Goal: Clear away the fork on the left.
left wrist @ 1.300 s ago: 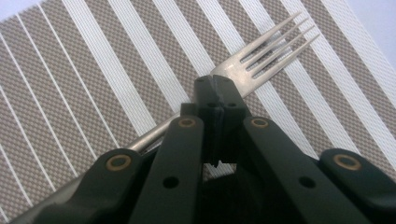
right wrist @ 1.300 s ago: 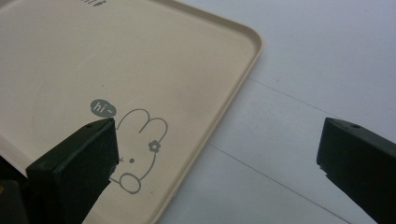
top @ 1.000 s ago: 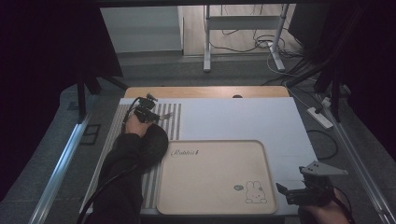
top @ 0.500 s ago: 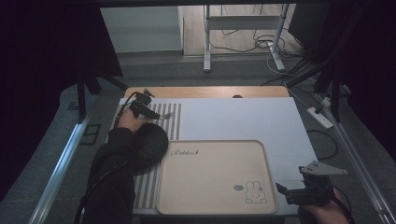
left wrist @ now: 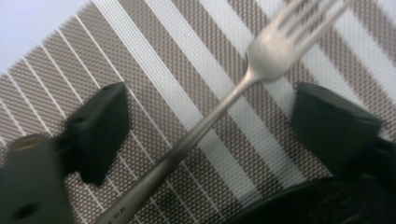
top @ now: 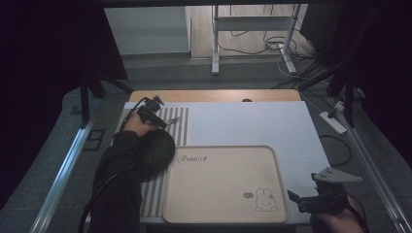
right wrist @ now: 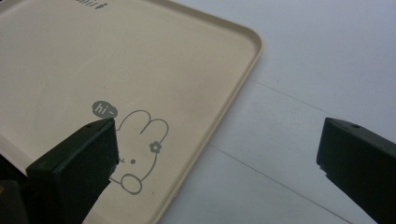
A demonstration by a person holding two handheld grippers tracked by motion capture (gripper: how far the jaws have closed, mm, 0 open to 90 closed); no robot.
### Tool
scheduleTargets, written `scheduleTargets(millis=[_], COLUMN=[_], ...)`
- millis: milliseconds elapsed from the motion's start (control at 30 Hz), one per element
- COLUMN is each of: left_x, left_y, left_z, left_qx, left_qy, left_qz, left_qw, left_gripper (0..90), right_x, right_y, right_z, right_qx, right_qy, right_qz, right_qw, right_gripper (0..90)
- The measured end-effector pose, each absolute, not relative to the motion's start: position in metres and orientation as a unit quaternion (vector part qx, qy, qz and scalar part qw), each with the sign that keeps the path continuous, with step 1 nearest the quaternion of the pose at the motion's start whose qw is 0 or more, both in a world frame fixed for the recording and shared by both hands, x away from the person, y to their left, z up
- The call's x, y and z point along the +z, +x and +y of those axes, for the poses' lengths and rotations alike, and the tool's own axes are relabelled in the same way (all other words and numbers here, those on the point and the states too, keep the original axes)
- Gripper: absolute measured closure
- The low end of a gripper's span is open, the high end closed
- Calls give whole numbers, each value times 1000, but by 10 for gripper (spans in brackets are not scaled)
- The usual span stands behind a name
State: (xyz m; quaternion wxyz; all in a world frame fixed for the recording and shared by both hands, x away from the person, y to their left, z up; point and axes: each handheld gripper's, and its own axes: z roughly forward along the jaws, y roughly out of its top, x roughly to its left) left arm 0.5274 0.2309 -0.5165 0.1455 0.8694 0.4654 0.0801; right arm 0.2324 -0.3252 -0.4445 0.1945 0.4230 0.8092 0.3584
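Note:
A silver fork [left wrist: 224, 100] lies flat on the brown-and-white striped placemat [left wrist: 154, 51], tines pointing away. My left gripper [left wrist: 212, 123] is open and straddles its handle, one jaw on each side, neither touching it. From above, the left gripper [top: 151, 114] is at the far end of the placemat [top: 179, 127], with the fork's tines [top: 174, 119] poking out to its right. My right gripper [right wrist: 224, 154] is open and empty over the near right corner of the beige rabbit tray [right wrist: 93, 60]. In the high view this right gripper [top: 311, 199] is at the table's near right edge.
A black round dish [top: 156, 149] rests on the placemat just behind my left hand, and its rim [left wrist: 303, 205] shows under the left gripper. The beige tray [top: 223, 184] covers the near middle of the white tabletop [top: 252, 124]. A wooden strip [top: 214, 95] edges the far side.
My left gripper shifted slightly at the far end of the placemat, first away, then a little back. The right gripper has not moved.

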Motion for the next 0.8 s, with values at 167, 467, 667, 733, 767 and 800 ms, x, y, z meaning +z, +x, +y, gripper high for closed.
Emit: scheduleTargets(millis=[167,467,667,733,767,800], left_x=[-515,-512,-512,-512,-512,-513], left_y=[525,517,514,514,513,513], left_z=[232,229,231,230,230,230], left_qx=[64,61,64,65,66,66], left_qy=[876,909,929,931,932,932], left_qz=[451,375,321,317,316,315], left_qw=[160,172,171,168,167,169], left_gripper=[414,736,845,866,867,868], right_x=[-445,-445,-444,-445,-444,-444], right_y=[232,231,231,231,231,231], right_z=[-325,-325,-325,-325,-325,-325], right_qx=[358,358,358,358,358,358], right_qy=[422,421,422,422,422,422], right_qz=[809,810,810,810,810,809], right_qw=[195,196,196,197,197,197], right_gripper=[0,0,0,0,0,0])
